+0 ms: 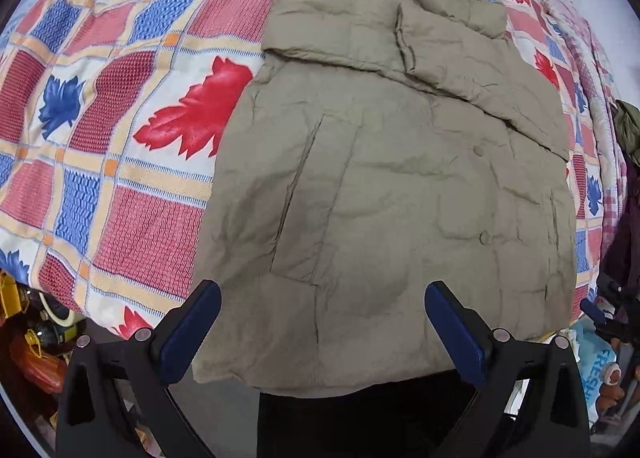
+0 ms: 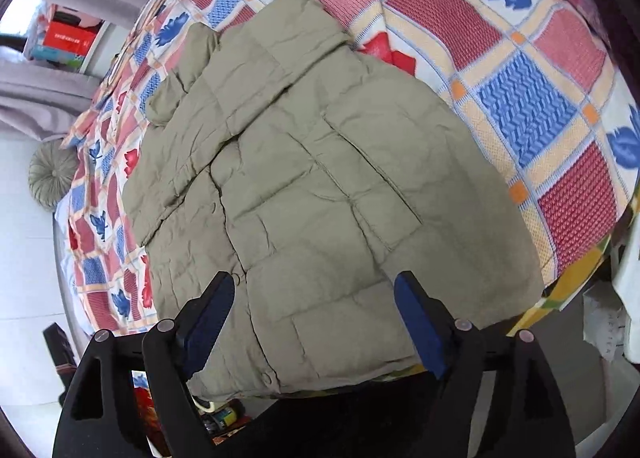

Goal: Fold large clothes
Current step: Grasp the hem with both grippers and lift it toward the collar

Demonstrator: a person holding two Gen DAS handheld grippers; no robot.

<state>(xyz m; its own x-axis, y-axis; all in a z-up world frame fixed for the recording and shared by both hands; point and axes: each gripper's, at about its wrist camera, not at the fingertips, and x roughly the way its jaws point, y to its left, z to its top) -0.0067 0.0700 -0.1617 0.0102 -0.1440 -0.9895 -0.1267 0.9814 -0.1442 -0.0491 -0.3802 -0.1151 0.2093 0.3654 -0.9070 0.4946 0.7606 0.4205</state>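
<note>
A large khaki padded jacket [image 1: 392, 185] lies flat on the bed, hem toward me and hanging slightly over the edge, sleeves folded across its upper part. It also shows in the right wrist view [image 2: 320, 193]. My left gripper [image 1: 322, 330] is open and empty, hovering above the hem. My right gripper [image 2: 316, 318] is open and empty, above the hem near the front closure. The jaws of both stand wide apart, touching nothing.
The bed carries a patchwork quilt [image 1: 120, 117] with red and blue leaves, also seen in the right wrist view [image 2: 540, 97]. Clutter lies on the floor at lower left [image 1: 36, 338]. A round cushion [image 2: 52, 173] and grey curtain [image 2: 60, 89] are at the far left.
</note>
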